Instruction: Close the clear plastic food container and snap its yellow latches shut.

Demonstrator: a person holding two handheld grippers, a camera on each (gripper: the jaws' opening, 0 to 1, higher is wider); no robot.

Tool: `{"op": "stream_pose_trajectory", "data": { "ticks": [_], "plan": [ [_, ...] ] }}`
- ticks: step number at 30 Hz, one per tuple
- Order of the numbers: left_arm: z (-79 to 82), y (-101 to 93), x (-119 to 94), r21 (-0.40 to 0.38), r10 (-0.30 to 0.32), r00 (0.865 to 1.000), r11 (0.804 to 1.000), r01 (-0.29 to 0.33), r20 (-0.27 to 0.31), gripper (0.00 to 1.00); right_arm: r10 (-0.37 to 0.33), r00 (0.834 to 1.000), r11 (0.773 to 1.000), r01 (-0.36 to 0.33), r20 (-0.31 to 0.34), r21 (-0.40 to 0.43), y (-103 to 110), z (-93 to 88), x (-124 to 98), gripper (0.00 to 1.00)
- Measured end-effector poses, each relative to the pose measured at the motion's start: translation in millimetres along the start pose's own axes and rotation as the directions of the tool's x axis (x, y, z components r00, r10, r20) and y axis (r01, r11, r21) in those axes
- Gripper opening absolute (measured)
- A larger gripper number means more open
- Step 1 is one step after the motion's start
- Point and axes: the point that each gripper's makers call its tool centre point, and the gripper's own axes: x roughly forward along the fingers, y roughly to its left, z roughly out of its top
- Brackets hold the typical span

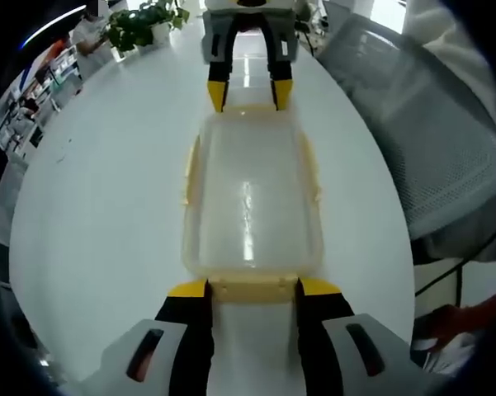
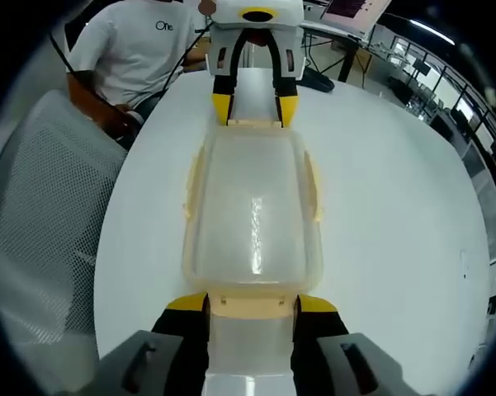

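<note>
Two grippers face each other across the container (image 1: 252, 202), lid on, mid-table (image 1: 107, 206). I read left gripper (image 1: 252, 290) and right gripper (image 2: 252, 307) spread around end latches; side latches (image 2: 190, 190) look unsnapped.

Left tool (image 1: 252, 290): showing black jaws, yellow tips, grey housing with dark slots.
Right tool (image 2: 252, 307): showing matching black jaws, yellow tips, grey housing.
Person (image 2: 140, 49): wearing white T-shirt, small dark chest lettering.
</note>
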Motion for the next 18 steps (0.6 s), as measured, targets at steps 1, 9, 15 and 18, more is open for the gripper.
{"op": "stream_pose_trajectory", "data": {
  "ticks": [1,9,15,18],
  "plan": [
    [0.2,-0.6,-1,0.0,-0.001,1.0,1.0,0.001,0.0,0.37,-0.003,1.0,1.0,0.003,0.001,-0.003,0,0.4,0,0.37],
    [-4.0,-8.1,-9,0.009,0.007,1.0,1.0,-0.007,-0.015,0.37,-0.008,1.0,1.0,0.009,0.024,-0.01,6,10.0,-7,0.38],
    [0.3,-7.7,-20,0.001,0.022,1.0,1.0,-0.022,-0.015,0.37,-0.014,0.999,1.0,0.015,0.048,-0.021,4,16.3,-19,0.37],
    [4.6,-10.4,-26,0.006,0.027,0.999,1.0,-0.027,-0.019,0.37,-0.008,0.998,1.0,0.009,0.054,-0.022,6,17.3,-25,0.37]
  ]
}}
